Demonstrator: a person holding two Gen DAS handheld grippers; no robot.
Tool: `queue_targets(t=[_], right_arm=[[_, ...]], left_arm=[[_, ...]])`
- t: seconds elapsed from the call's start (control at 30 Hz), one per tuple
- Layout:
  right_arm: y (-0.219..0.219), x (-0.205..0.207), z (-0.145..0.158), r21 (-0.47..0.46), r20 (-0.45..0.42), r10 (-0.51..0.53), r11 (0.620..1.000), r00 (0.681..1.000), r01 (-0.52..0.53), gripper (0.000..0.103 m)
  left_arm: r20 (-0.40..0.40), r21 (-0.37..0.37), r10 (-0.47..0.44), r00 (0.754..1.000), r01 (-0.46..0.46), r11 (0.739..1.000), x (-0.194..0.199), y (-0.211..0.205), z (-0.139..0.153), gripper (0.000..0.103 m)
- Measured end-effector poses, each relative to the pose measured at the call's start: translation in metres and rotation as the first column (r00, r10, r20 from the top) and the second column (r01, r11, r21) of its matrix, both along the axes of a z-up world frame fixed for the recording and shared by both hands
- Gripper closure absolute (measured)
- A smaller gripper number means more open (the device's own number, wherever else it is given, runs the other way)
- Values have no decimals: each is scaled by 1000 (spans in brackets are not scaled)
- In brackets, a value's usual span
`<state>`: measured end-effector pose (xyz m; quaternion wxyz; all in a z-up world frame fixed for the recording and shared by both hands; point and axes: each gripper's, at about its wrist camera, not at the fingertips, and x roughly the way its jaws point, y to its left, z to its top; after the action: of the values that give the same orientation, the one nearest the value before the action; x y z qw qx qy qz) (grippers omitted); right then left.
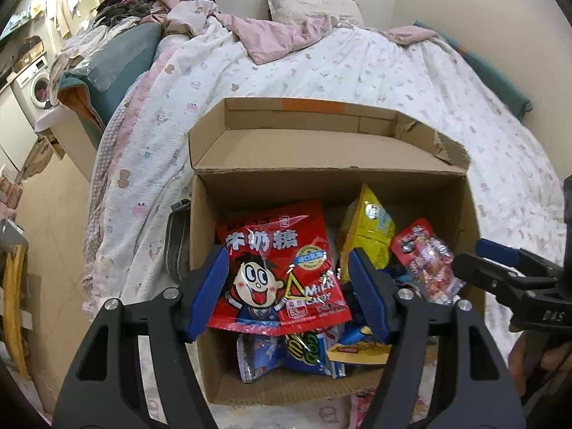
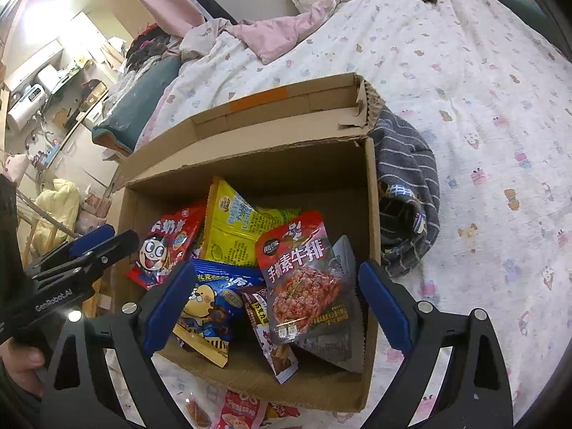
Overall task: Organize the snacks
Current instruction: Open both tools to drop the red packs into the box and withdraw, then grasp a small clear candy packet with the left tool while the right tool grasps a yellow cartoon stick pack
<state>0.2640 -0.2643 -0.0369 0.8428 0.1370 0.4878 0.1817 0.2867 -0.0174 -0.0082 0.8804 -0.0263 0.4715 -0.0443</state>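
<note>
Right now I hold both grippers above an open cardboard box [image 1: 472, 236] that sits on the bed's patterned quilt [image 1: 321, 71], its far flap folded back. My left gripper [image 1: 289, 293] has its blue fingers spread wide apart, and between them I see the red milk candy bag [image 1: 282, 268] with the cartoon boy's face; from this angle I cannot tell whether the pads touch it. That bag lies at the left of the box on top of the other packets. A yellow snack bag [image 1: 368, 236] stands tilted toward the far side, just right of it.

My right gripper [image 2: 275, 300] is also spread open and grips nothing. Between its fingers lies the red vegetarian steak packet [image 2: 300, 279], resting on a grey packet [image 2: 345, 261] against the right wall. Left of it is a blue packet with a potato cartoon [image 2: 209, 307], and a brown packet [image 2: 271, 336] pokes out under the steak one toward the near wall. More packets [image 2: 236, 413] lie on the quilt just outside the near wall. A grey striped garment [image 2: 407, 186] is bunched against the box's right side. A pillow [image 1: 311, 3] rests at the far end of the bed.
</note>
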Motion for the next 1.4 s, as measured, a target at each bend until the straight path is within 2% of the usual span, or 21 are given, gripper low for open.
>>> queue_targets(t=[0.5,0.6,0.7,0.87,1.4], right_arm=[[-8,-43,31,4,51,-25,1000,998,25,8],[-12,-55,29,5,40,-38,999,998,38,8],[-16,-67,29,16,31,-51,999,998,51,8],[-17,-86,31,2,36,-58,998,998,58,8],[-16,-137,27,6,10,-44,999,999,44,8]], left_arm=[[32,11,-2,999,2,1000,-39,2,13,37],[10,23,-7,1000,7,1000,-48,0,6,37],[-16,3,-8,1000,8,1000,-58,-1,2,37],[-10,5,-11,1000,12,1000,-77,-3,5,37],[-71,-9,54,996,-55,998,-127,24,-4,37]])
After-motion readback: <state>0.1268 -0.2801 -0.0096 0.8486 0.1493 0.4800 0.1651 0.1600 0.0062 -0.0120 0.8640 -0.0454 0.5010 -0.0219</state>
